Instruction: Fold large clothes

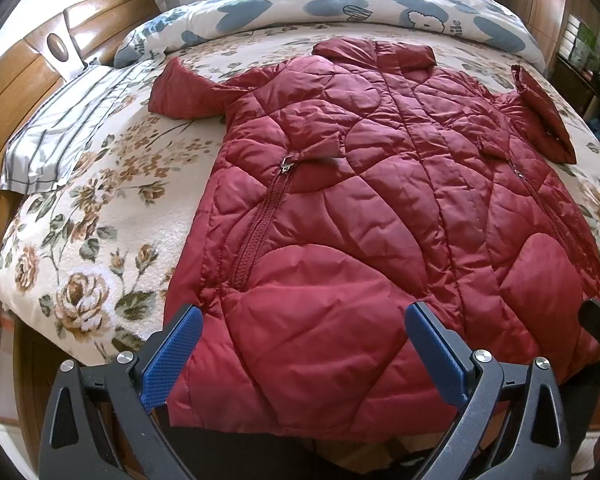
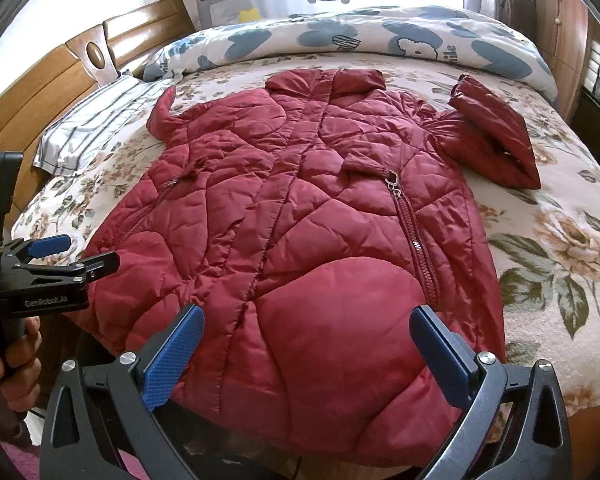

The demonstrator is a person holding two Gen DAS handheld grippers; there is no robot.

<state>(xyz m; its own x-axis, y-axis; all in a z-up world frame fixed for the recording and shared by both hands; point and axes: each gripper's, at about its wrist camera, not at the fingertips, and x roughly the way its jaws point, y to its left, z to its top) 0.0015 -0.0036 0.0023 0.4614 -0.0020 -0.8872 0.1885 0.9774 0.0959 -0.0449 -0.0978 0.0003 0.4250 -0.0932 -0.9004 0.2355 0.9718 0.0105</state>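
Observation:
A large dark-red quilted coat [image 1: 364,200] [image 2: 292,232] lies flat and face up on the bed, collar far, hem hanging over the near edge. Its sleeves spread out: the left one [image 1: 180,94] lies flat, the right one [image 2: 496,140] is folded back on itself. My left gripper [image 1: 304,328] hovers open above the hem's left part, blue pads wide apart, holding nothing. My right gripper [image 2: 308,328] is open over the hem's right part, also holding nothing. In the right wrist view the left gripper [image 2: 72,252] shows at the left edge, held by a hand [image 2: 16,364].
The bed has a floral cover [image 1: 100,216]. A striped pillow [image 1: 68,128] lies at the left by the wooden headboard [image 1: 16,92]. A rolled blue-and-white duvet [image 1: 340,8] runs along the far side. A wooden cabinet [image 2: 560,28] stands at the right.

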